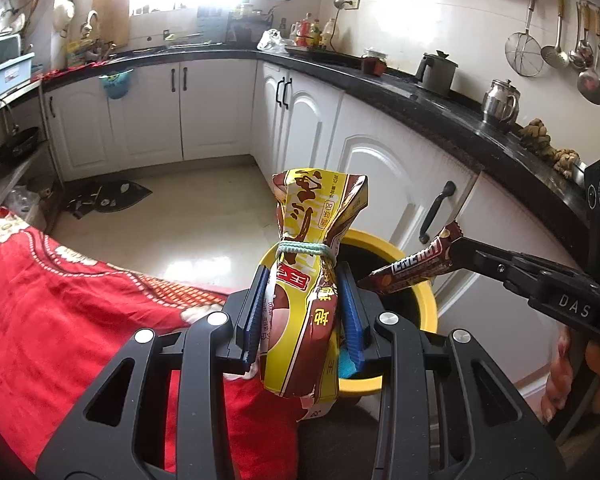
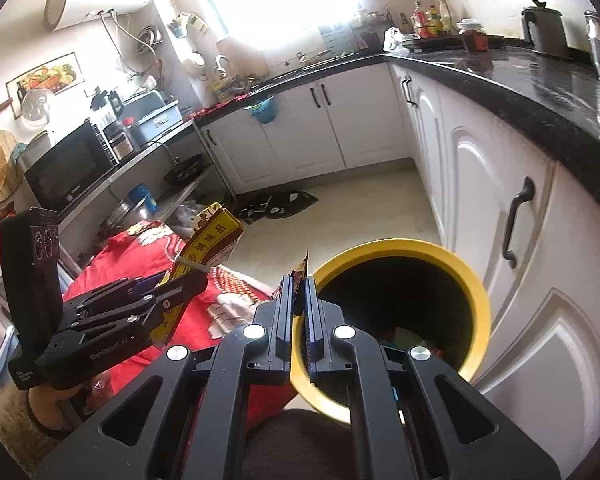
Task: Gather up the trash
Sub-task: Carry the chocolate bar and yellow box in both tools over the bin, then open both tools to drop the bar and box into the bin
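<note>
Left gripper (image 1: 300,312): pinching the yellow snack bag (image 1: 304,280) across its lower body, one blue pad flat on each side; the bag stands upright between them.
Yellow snack bag: crinkled foil-like pouch, its neck tied off with a pale green cord (image 1: 305,249) just above the pads, the top flaring out over the knot. It looks light and soft, and the film probably slick.
Where to hold the bag: the present grip on the fuller part below the knot seems sound, since the bulk gives the pads something to bite. A hold on the flared top would likely slip.
Right gripper (image 2: 299,300): pressed together on one end of the brown bar wrapper (image 1: 410,270).
Brown bar wrapper: long, thin and dark with white lettering; it juts from the gripper tips toward the bin mouth, clear of the rim. Whether anything is inside I cannot tell; it holds straight, so it is either stiffish film or still filled.
Yellow bin (image 2: 480,280): round, dark inside, standing on the floor close beside the white cabinet doors (image 2: 500,208). Some litter shows at the bottom.
Position of the trash: both pieces are in the air near the bin's opening, the wrapper over the rim area, the bag at its near edge.
Red cloth (image 1: 60,300): patterned fabric to the left of the bin, below the left gripper.
Risk: light film may cling to the pads on release.
</note>
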{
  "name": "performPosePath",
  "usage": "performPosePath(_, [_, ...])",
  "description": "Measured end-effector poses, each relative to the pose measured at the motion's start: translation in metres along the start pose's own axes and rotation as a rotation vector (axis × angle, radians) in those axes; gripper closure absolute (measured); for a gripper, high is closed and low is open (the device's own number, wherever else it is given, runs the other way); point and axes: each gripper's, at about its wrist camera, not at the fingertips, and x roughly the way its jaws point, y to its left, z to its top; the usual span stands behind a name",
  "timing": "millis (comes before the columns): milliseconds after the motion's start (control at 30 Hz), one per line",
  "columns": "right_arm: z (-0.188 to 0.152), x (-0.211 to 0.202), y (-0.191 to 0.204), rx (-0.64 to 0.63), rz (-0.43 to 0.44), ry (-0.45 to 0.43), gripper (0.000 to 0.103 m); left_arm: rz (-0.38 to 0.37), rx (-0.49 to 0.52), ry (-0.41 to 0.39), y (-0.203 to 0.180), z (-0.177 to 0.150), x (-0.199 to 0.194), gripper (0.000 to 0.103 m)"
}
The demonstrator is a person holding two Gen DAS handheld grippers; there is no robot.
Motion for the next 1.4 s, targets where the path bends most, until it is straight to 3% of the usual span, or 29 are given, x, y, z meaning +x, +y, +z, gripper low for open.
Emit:
performPosePath(733, [-0.002,-0.004,-0.032,-0.021,-0.169,-0.017,0.097,-0.073,-0.021,0.012,-0.029,0.014,0.046,0.076])
performPosePath(1400, [-0.027,0.029,-0.048,0.017,-0.192,0.079,0.097,-0.060,-0.048,0.106,-0.027,0.002,0.090,0.076])
